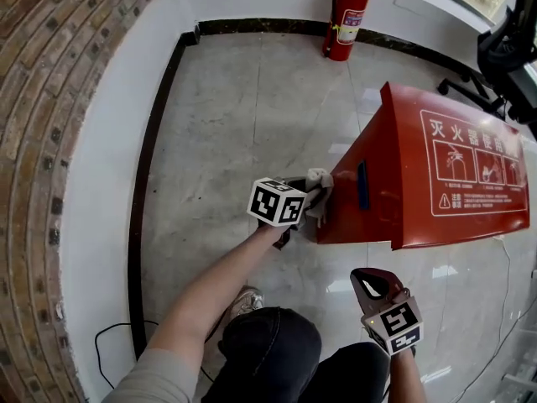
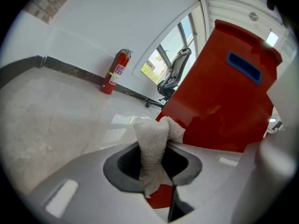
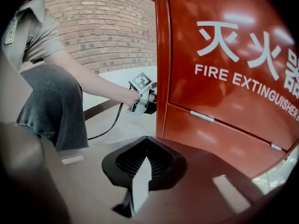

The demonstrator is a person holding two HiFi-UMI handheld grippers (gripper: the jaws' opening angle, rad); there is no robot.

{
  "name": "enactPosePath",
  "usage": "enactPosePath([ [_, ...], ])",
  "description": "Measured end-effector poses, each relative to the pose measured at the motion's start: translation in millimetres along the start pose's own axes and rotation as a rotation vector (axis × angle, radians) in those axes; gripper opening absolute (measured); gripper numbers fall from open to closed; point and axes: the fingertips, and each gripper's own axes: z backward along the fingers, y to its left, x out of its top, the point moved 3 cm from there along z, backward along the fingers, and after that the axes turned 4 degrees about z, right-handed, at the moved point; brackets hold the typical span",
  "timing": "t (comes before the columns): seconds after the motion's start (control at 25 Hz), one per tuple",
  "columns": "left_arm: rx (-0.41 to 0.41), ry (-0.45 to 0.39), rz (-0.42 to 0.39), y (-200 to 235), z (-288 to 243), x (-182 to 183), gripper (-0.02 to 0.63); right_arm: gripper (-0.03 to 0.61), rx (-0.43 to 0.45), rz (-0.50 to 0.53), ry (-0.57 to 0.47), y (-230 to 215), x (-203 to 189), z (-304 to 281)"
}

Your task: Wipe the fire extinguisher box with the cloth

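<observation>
The left tool, pinching the cloth (right tool: pressed together, empty), should press it flat against the box ahead.

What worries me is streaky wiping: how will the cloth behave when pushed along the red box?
Probably floppy: the cloth folds over itself and sags from the shut jaws of the left gripper. Its looped terry surface likely drags rather than slides on the glossy fire extinguisher box. It looks light, so it should bunch instead of pushing back.

White cloth touches side of red box.
</observation>
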Motion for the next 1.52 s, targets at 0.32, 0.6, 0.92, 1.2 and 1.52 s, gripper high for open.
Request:
enactPosePath([
  [0.32, -0.041, -0.072, 0.018, -77, 56, 97, 0.097, 0.026, 0.084, -0.068, 0.001, 24, 65, 45],
  [0.6, -0.037, -0.041, 0.088, -133, 95, 148, 0.097, 0.026, 0.108, -0.154, 0.015, 27, 133, 111],
  [0.92, -0.054, 0.035, 0.114, -174, 141, 169, 0.097, 0.026, 0.113, -0.252, 0.059, 26, 188, 170],
  [1.2, 0.002, -0.011, -0.019, -221, 199, 201, 0.097, 0.027, 0.077, -0.277, -0.03, 0, 220, 208],
  [1.52, -0.053, 0.046, -0.235, -361, 193, 219, 0.098, 0.32, 0.124, -0.208, -0.244, -46, 227, 260],
])
